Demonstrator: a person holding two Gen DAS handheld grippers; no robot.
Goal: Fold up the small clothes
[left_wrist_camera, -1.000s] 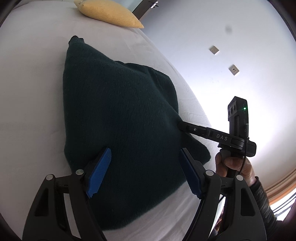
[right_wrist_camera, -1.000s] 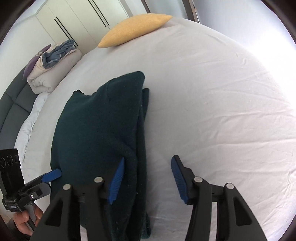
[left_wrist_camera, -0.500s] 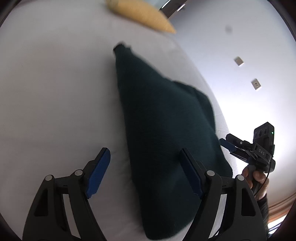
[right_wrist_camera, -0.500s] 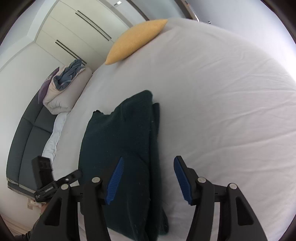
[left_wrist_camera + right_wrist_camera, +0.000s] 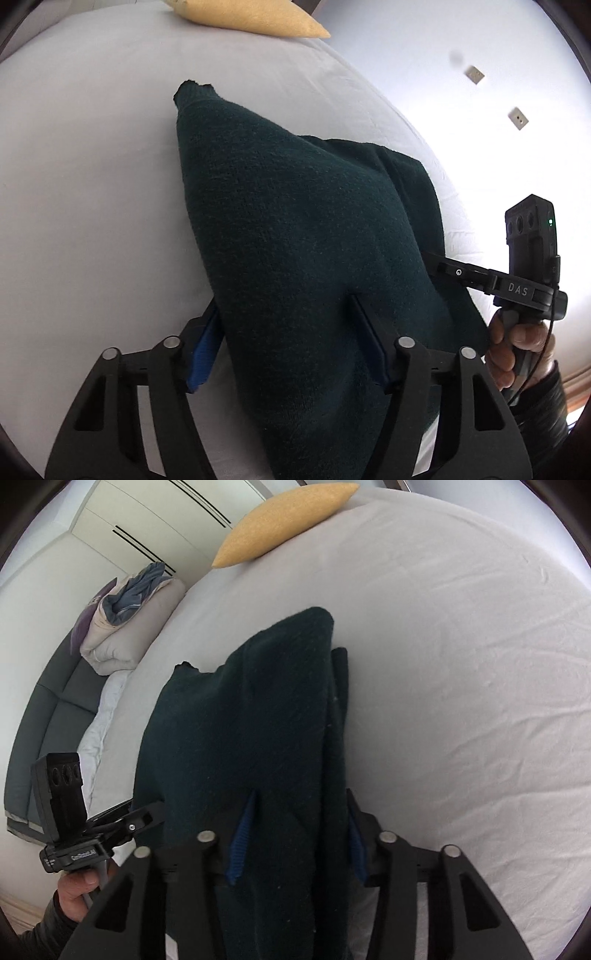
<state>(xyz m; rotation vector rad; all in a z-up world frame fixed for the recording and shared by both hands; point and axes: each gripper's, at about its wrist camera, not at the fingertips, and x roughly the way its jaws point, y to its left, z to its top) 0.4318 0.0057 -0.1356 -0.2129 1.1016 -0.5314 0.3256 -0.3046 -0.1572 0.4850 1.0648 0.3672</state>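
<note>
Folded dark green knitted sweater lies on the white bed sheet, long axis toward the yellow cushion, left gripper and right gripper just closing on its near corners.

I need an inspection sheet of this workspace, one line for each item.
Surface: bed with white sheet, lightly wrinkled.
Job's things: dark green knit sweater, folded, lying on the sheet.
Clutter: yellow cushion at the far edge.
Grippers: left gripper and right gripper both astride the sweater's near end, jaws just closing, fabric between the pads.
Cables: thin black cable on the right gripper.
Surroundings: bundled bedding on a grey sofa; white wardrobe; wall sockets.
</note>
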